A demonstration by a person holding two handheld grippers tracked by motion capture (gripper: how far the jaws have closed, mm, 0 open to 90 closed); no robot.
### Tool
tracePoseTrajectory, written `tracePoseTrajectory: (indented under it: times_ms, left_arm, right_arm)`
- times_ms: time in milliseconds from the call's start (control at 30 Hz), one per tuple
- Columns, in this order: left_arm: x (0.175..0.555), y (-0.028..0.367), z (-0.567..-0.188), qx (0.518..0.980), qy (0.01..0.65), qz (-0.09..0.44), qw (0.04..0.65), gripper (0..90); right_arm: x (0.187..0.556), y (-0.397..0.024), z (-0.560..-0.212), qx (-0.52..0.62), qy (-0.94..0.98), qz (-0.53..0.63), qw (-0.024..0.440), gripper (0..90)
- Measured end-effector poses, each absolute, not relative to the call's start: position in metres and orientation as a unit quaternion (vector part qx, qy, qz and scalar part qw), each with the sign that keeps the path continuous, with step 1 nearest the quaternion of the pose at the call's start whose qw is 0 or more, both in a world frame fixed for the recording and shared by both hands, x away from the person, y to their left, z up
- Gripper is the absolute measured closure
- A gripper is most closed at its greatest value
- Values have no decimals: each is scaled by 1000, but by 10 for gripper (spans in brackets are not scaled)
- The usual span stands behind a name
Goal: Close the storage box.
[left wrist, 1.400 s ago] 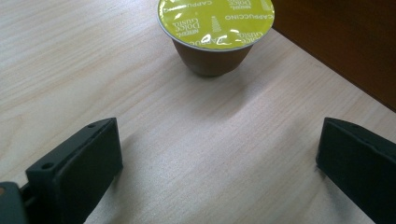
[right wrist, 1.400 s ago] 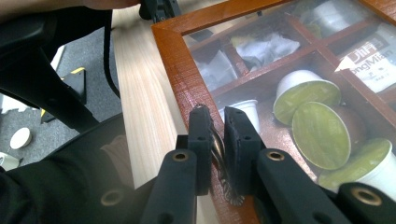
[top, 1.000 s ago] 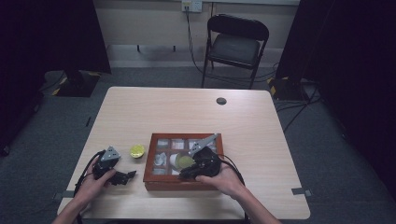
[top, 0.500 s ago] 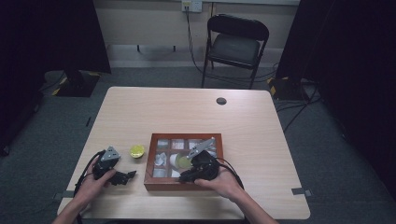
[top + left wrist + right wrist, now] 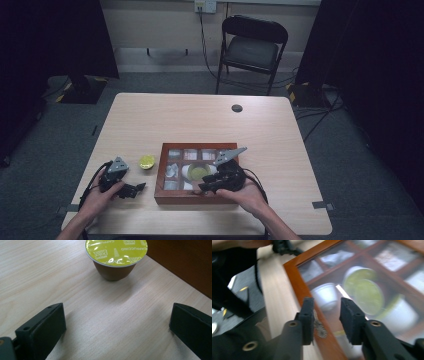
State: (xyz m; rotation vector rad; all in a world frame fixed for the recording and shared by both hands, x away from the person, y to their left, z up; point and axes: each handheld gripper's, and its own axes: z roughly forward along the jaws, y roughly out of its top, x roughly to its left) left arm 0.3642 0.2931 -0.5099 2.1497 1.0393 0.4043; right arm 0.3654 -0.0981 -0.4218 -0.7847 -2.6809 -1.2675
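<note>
A wooden box (image 5: 195, 199) with a glass lid lies at the table's front middle. Through the glass I see a green-topped capsule (image 5: 198, 172) (image 5: 367, 295) and a white one (image 5: 325, 296). My right gripper (image 5: 202, 189) (image 5: 327, 305) hovers over the box's front frame (image 5: 297, 277). Its jaws have just been opening and stand a little apart, with a small metal clasp (image 5: 319, 327) on the frame between them and not pressed. My left gripper (image 5: 136, 189) (image 5: 117, 315) rests wide open on the table. A yellow-lidded capsule (image 5: 147, 161) (image 5: 116, 252) stands just ahead of it, beside the box.
A small dark disc (image 5: 237, 108) lies near the table's far edge. A folding chair (image 5: 252, 50) stands behind the table. Bare tabletop (image 5: 200, 125) stretches beyond the box and to its right.
The right hand has shifted slightly over the box's front edge. The left gripper and the yellow-lidded capsule have stayed where they were.
</note>
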Motion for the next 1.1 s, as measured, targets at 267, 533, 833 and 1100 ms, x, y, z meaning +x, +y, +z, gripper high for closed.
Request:
tracePoseTrajectory:
  times_ms: [267, 533, 833, 1100]
  left_arm:
    - [364, 297, -510, 827, 410, 159, 350, 0]
    - [363, 298, -510, 824, 418, 162, 348, 1]
    - [363, 302, -510, 818, 428, 165, 347, 0]
    - [365, 307, -510, 814, 435, 169, 345, 0]
  right_arm:
    - [368, -130, -416, -301, -850, -433, -3, 482]
    - [368, -169, -418, -357, -825, -436, -42, 368]
    - [372, -224, -428, -432, -787, -432, -91, 297]
    - [383, -274, -450, -509, -755, -395, -120, 255]
